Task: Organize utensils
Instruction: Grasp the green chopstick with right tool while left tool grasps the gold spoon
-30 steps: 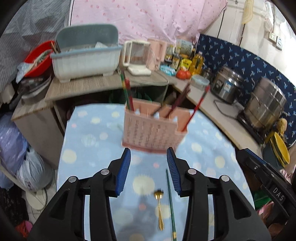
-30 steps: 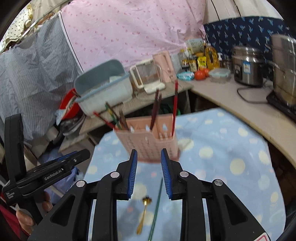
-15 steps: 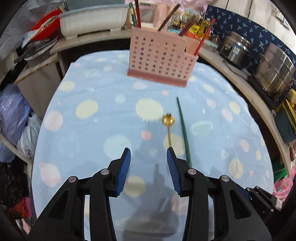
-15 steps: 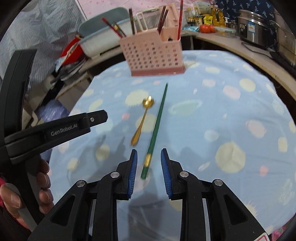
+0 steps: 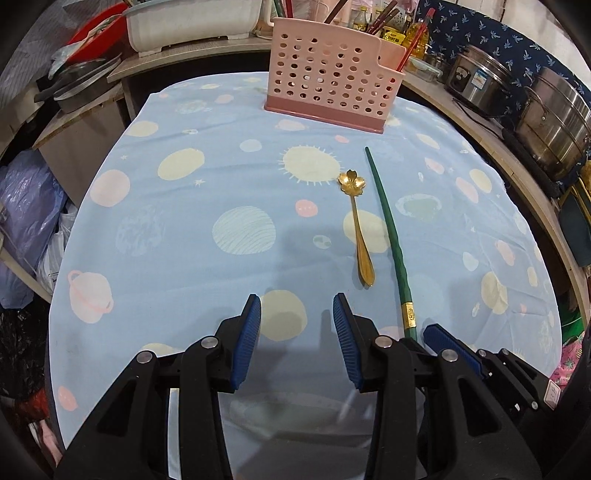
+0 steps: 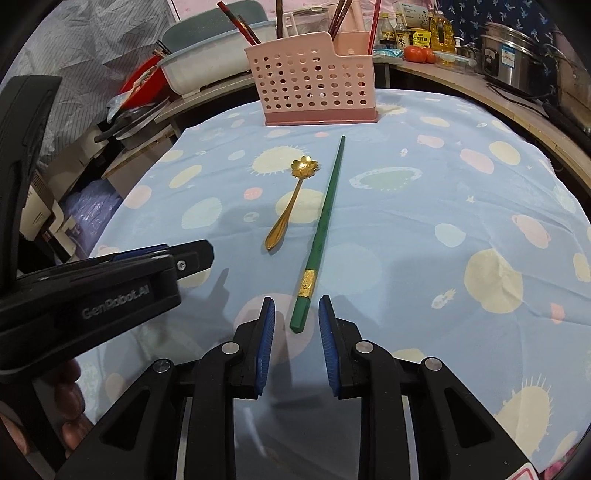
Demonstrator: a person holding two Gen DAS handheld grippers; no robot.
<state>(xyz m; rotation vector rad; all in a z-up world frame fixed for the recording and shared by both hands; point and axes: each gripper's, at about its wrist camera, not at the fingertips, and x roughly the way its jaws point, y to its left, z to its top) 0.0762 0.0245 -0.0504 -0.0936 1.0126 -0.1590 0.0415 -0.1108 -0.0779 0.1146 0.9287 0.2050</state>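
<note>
Chopstick (image 6: 320, 236): green, near end between right tool (image 6: 296, 320) pads, untouched, jaws just narrowing
Left tool (image 5: 296, 314): spread, empty

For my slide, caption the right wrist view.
Right gripper closing, unclamped, around the green chopstick beside a gold spoon.

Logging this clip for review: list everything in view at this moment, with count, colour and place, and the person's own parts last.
Chopstick: one, green with a gold band, flat on the cloth, thick end between the right gripper's pads, untouched.
Spoon: one, gold, flower bowl, left of the chopstick.
Utensil basket: one, pink, perforated, far edge of the cloth, holding dark and red chopsticks.
Tablecloth: one, light blue, planet print.
Pots: two, steel, right counter.
Tub: one, pale, back shelf.
Left gripper: black, blue pads, open, empty.
Right gripper: same, open, jaws just closing.
</note>
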